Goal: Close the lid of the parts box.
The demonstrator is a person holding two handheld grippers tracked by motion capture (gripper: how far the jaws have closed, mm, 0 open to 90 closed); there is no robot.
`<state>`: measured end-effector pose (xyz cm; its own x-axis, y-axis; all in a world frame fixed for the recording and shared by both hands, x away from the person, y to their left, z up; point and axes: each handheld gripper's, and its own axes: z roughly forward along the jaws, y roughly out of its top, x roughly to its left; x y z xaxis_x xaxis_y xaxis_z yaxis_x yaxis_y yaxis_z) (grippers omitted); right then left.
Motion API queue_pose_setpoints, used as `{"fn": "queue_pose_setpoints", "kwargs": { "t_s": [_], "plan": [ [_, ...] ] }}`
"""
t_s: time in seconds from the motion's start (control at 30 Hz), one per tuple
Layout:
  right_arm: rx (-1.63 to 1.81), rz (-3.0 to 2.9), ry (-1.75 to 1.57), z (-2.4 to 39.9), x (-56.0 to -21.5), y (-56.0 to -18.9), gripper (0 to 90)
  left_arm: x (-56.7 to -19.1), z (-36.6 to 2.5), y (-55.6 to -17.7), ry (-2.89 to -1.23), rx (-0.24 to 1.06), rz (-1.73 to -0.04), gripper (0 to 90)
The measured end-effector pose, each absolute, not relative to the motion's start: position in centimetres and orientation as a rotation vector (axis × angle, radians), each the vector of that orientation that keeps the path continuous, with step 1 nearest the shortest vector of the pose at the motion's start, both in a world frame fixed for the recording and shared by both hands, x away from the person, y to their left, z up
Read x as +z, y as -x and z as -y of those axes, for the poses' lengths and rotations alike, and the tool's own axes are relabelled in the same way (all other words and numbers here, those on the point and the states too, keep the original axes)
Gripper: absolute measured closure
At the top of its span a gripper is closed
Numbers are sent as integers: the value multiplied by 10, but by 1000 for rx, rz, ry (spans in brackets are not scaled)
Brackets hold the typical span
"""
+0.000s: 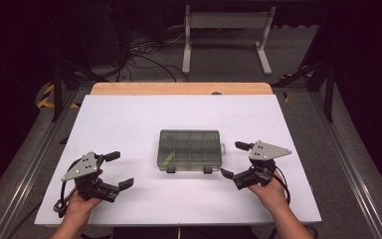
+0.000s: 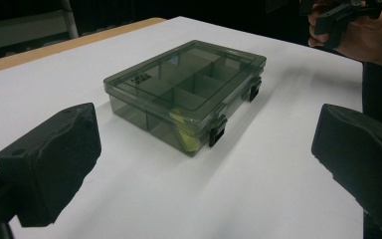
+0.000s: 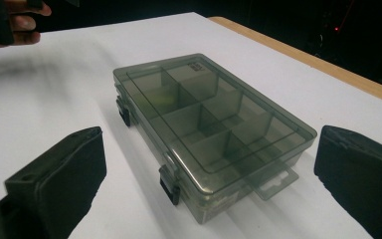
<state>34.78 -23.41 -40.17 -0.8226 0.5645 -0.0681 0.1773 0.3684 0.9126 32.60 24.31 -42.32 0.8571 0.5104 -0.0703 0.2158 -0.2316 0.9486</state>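
Observation:
A smoky transparent compartment box [image 1: 190, 150] lies lid-closed in the middle of the white table, with two black latches [image 1: 208, 170] on its near side. Something yellow [image 2: 186, 135] lies in a front compartment. My left gripper [image 1: 115, 171] is held to the box's left, open and empty, aimed at the box [image 2: 184, 92]. Just right of the box, my right gripper [image 1: 235, 159] is open with nothing between its jaws; the box [image 3: 211, 127] with its hang tab [image 3: 276, 183] lies ahead of them.
The white table top [image 1: 129, 119] has a wooden strip [image 1: 181, 88] at its far edge. A white metal stand [image 1: 226, 35] and loose cables [image 1: 139, 55] are on the floor beyond. Metal rails run along both sides.

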Motion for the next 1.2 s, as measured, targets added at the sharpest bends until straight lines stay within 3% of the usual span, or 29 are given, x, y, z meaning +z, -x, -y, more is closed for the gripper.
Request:
{"fn": "queue_pose_setpoints", "kwargs": {
  "t_s": [0.67, 1.2],
  "plan": [
    [1410, -2215, -659, 251, -434, -336, 0, -458, -250, -328, -1757, 305, -600, 6],
    [1435, -2199, -702, 254, -443, -341, 0, -460, -249, -329, -1765, 321, -608, 6]
  ]
}}
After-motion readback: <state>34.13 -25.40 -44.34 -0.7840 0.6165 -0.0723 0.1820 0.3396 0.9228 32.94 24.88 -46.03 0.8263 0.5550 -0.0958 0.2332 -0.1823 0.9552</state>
